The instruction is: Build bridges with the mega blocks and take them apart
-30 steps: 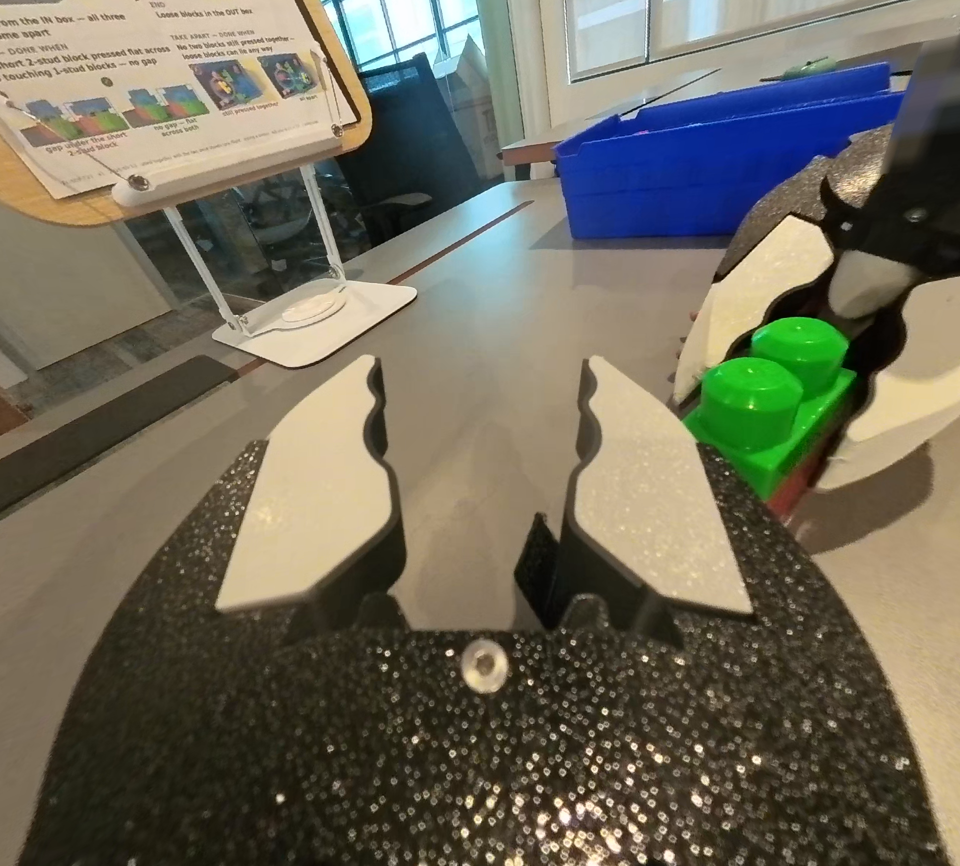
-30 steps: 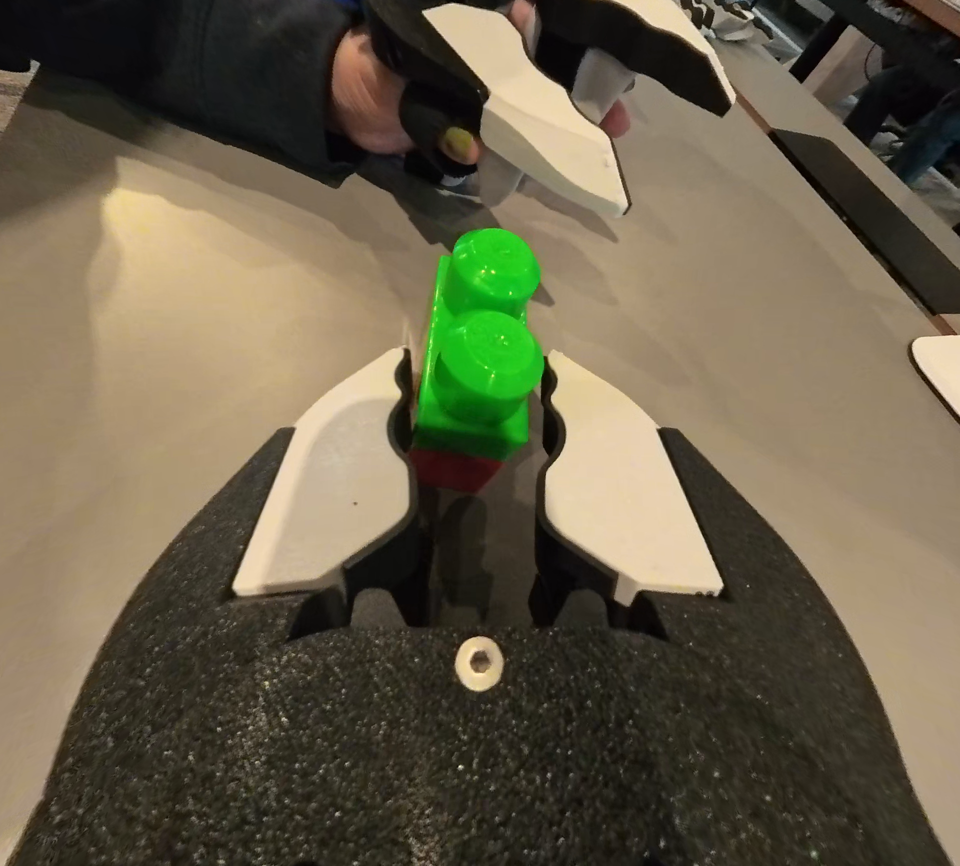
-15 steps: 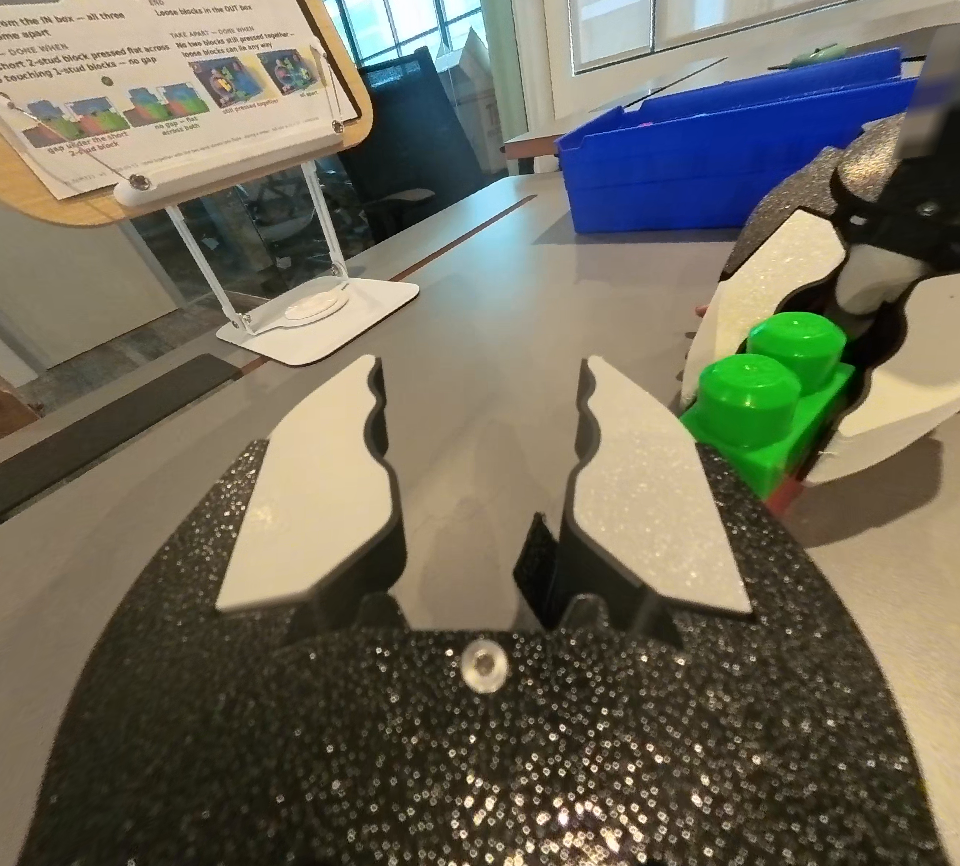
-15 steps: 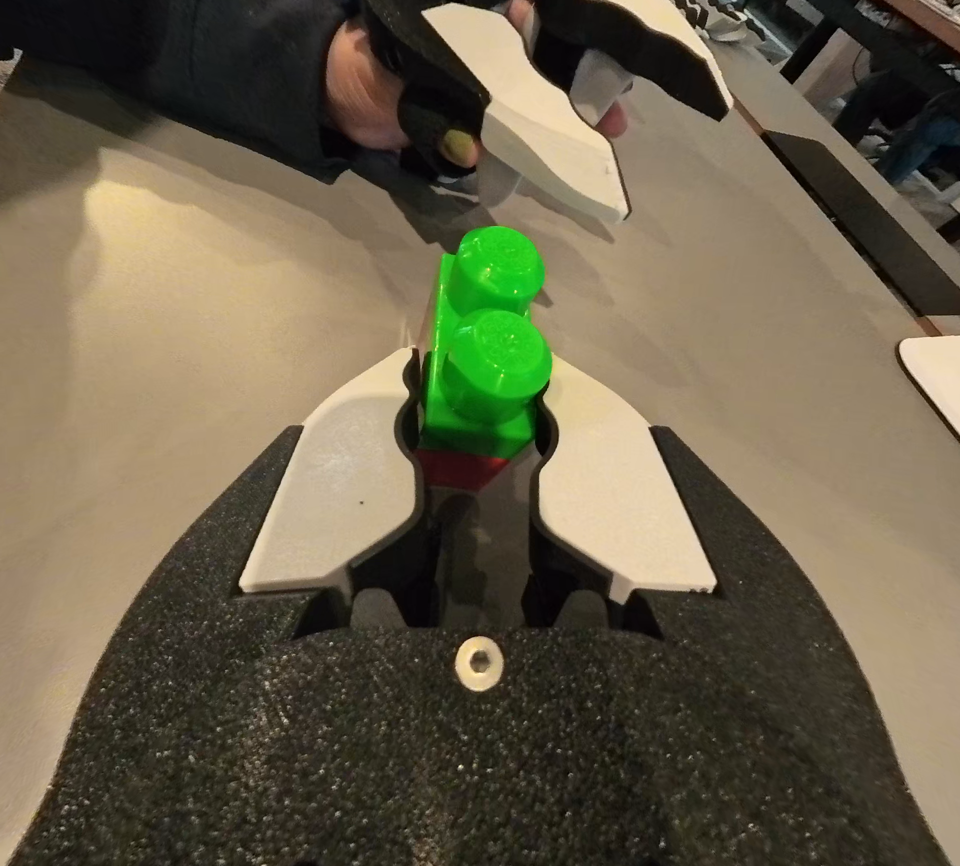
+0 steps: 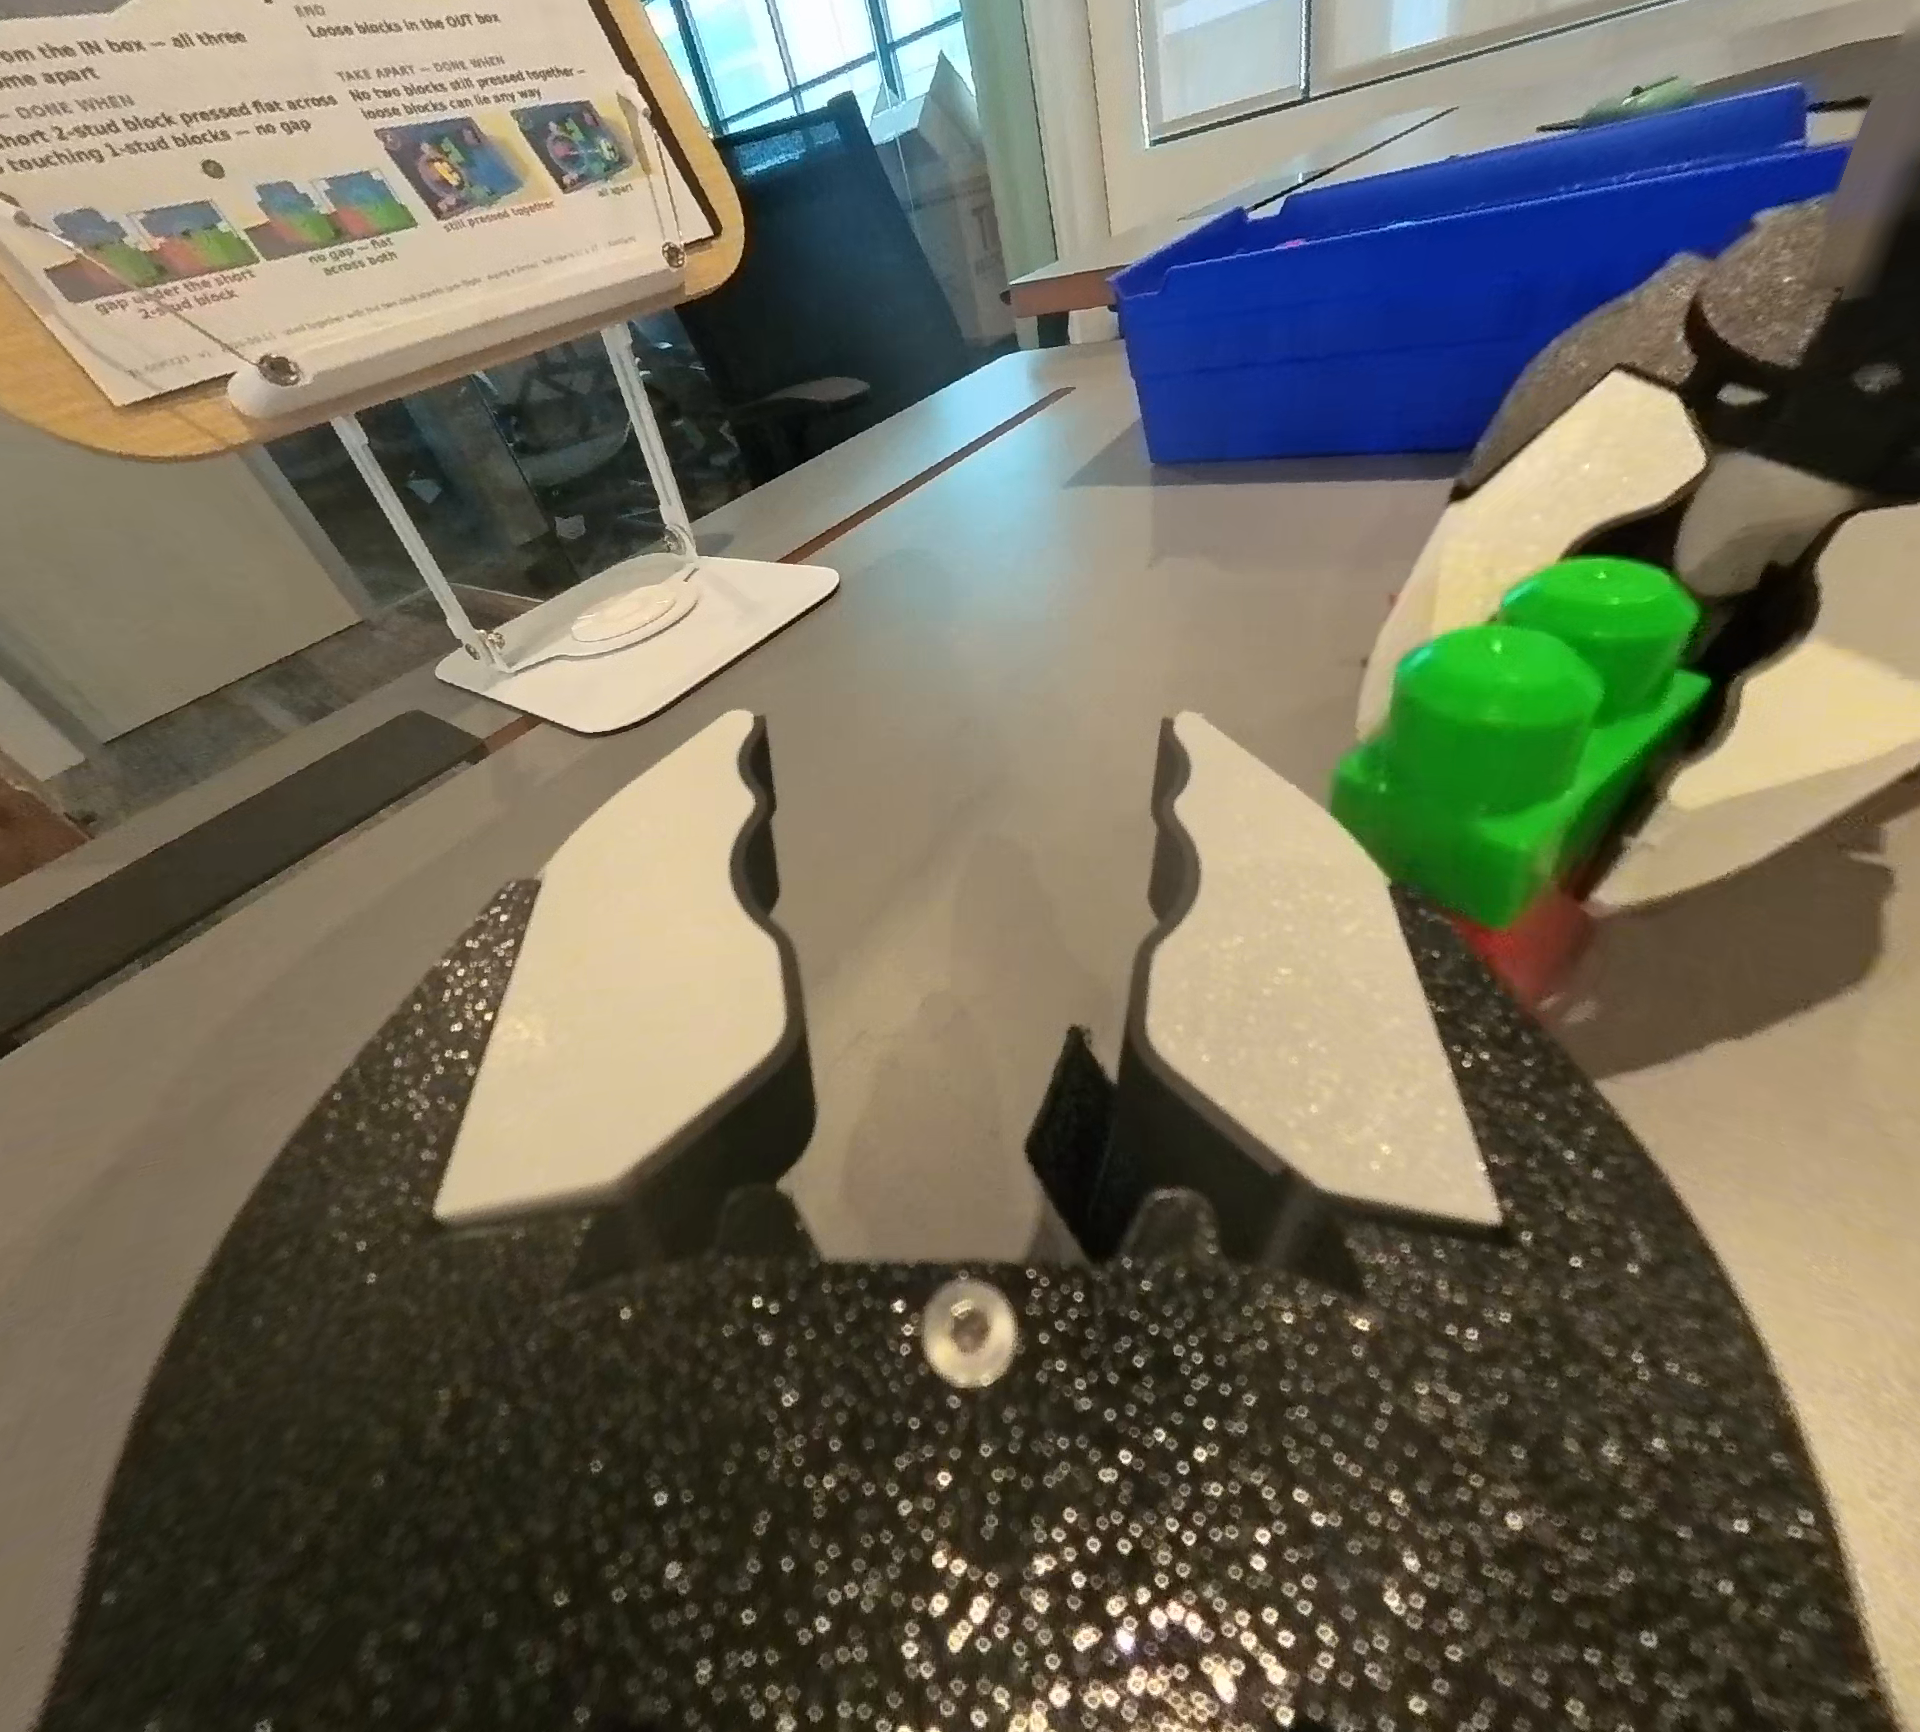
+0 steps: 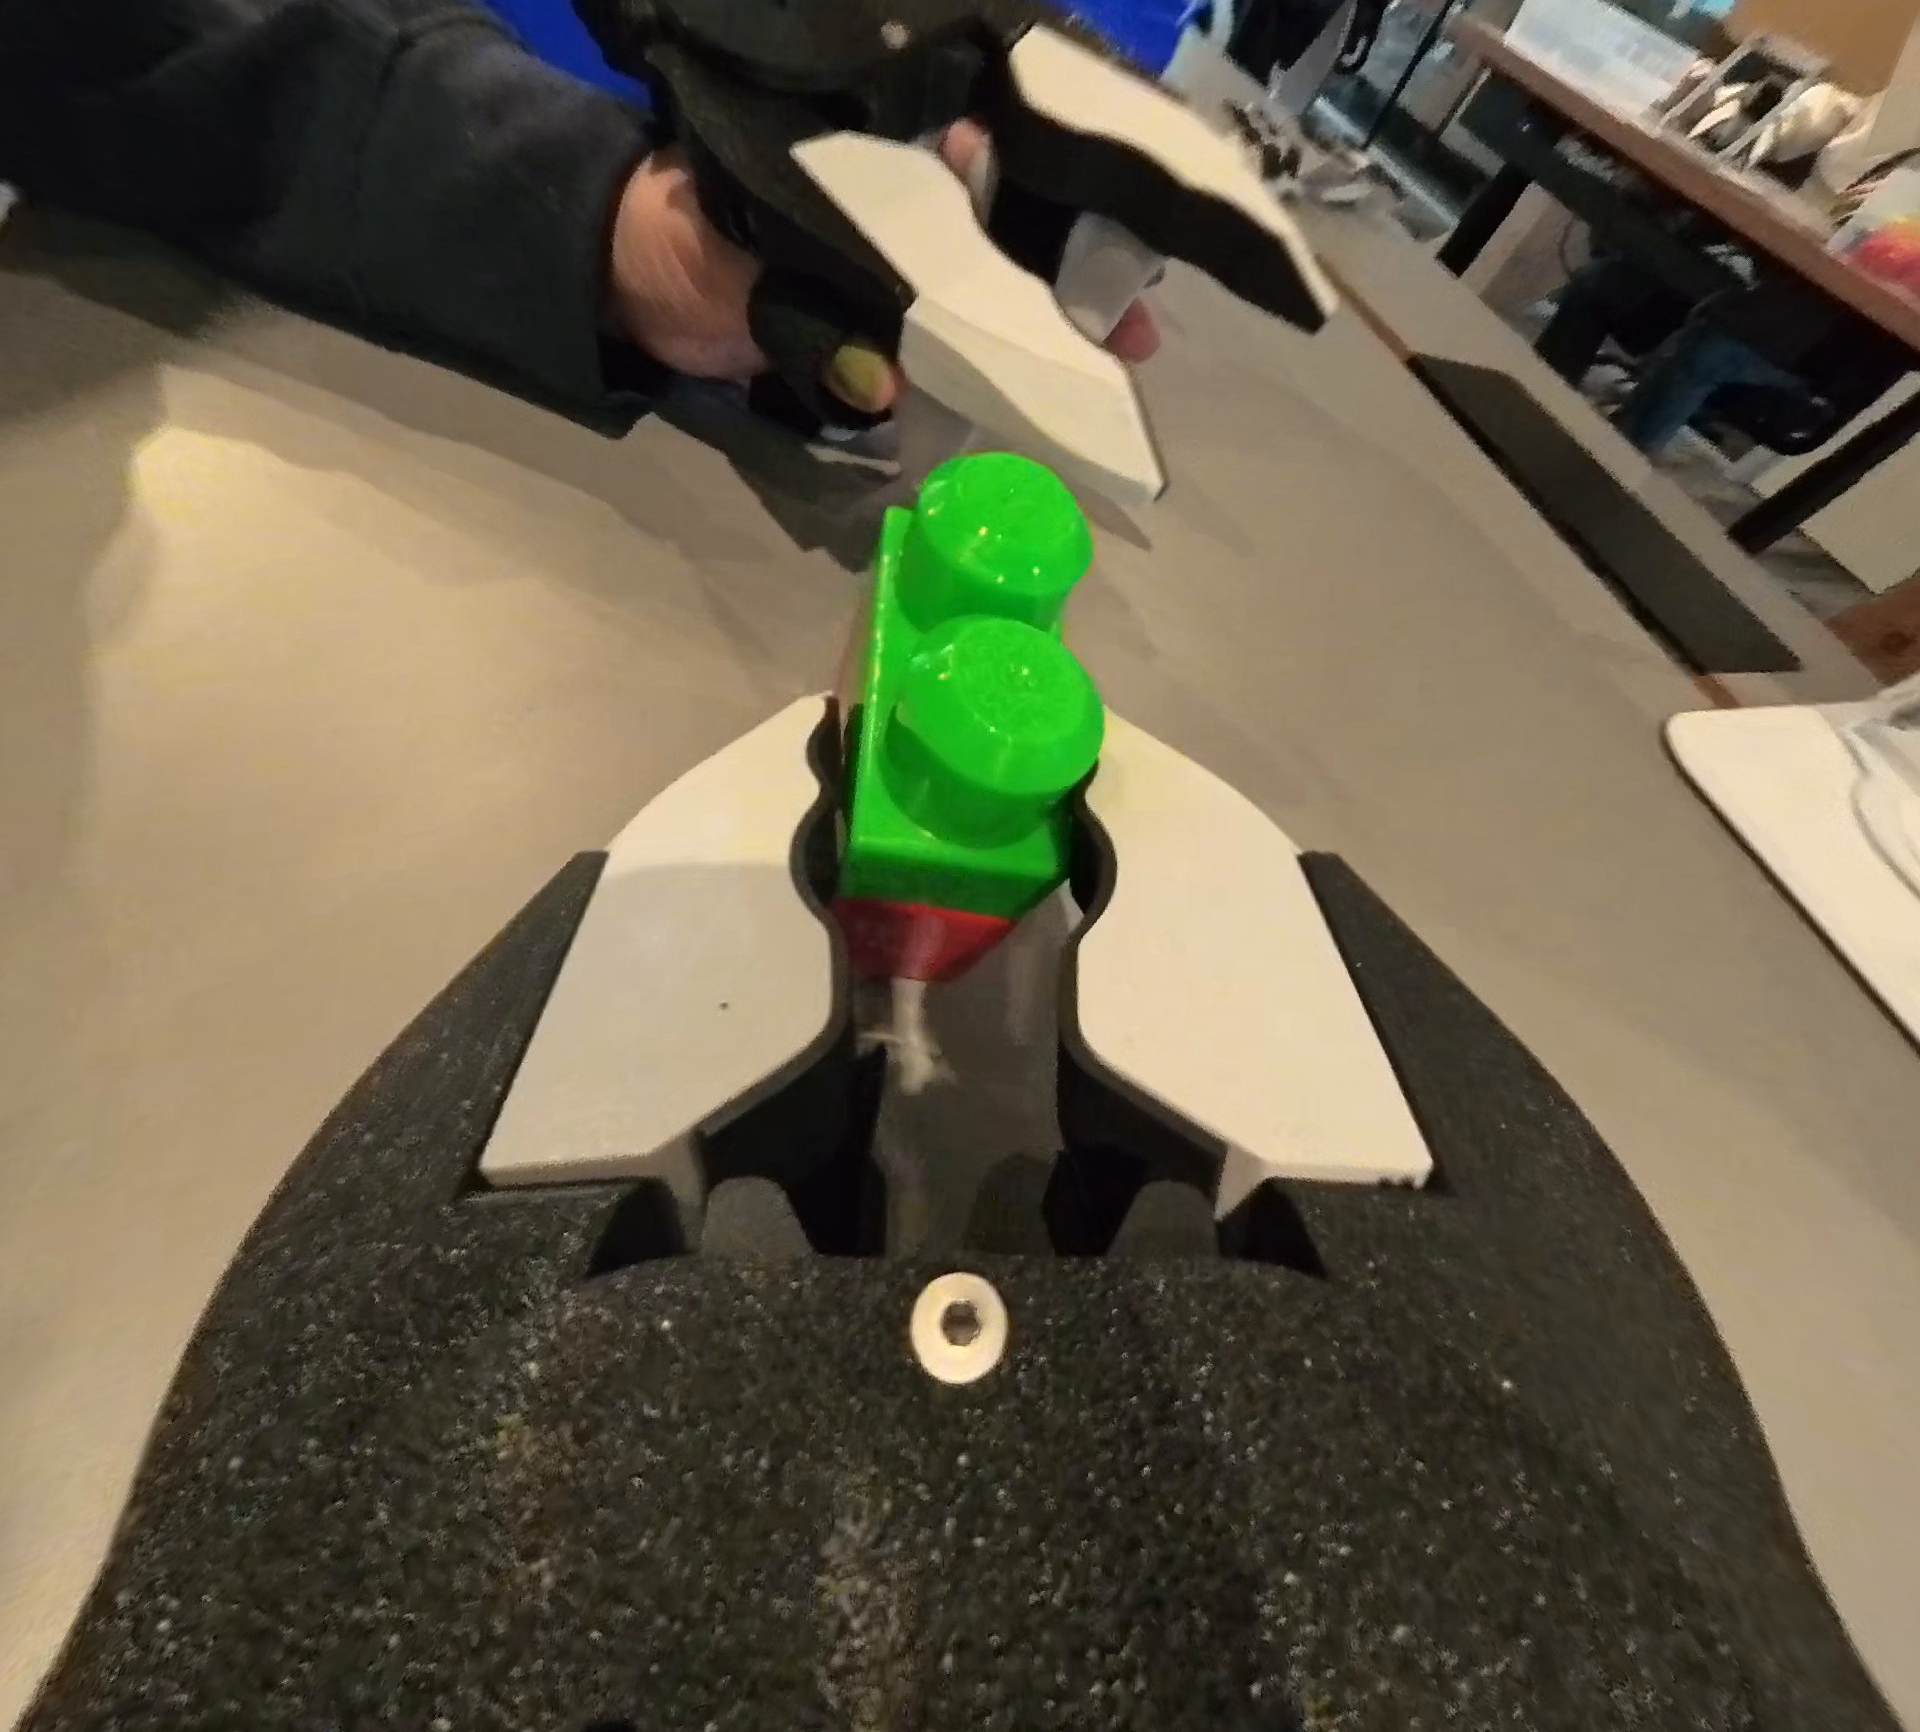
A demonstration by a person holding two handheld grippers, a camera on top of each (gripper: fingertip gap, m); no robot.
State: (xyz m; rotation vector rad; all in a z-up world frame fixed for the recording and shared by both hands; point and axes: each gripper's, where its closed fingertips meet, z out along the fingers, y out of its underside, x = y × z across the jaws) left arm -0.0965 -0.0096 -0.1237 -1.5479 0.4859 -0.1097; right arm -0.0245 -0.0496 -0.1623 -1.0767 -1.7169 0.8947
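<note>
A green two-stud block (image 6: 977,726) sits pressed on a red block (image 6: 914,939). My right gripper (image 6: 971,726) is shut on this stack, its pads against the green block's sides. The far stud sticks out past the fingertips. My left gripper (image 5: 964,726) is open and empty just above the grey table. The stack (image 5: 1507,747) in the right gripper (image 5: 1507,809) is close to its right fingertip. The red block (image 5: 1532,944) is blurred. In the right wrist view the left gripper (image 6: 1226,394) hovers just beyond the stack, held by a hand in a dark sleeve.
A blue bin (image 5: 1455,332) stands at the back right of the table. An instruction sheet on a wooden board (image 5: 312,124) stands on a white base (image 5: 644,633) at the left. A dark strip (image 6: 1600,519) runs along the table's edge.
My right gripper's jaws have closed onto the green and red stack and shifted it slightly toward the left gripper. The left gripper has stayed open and almost still.
</note>
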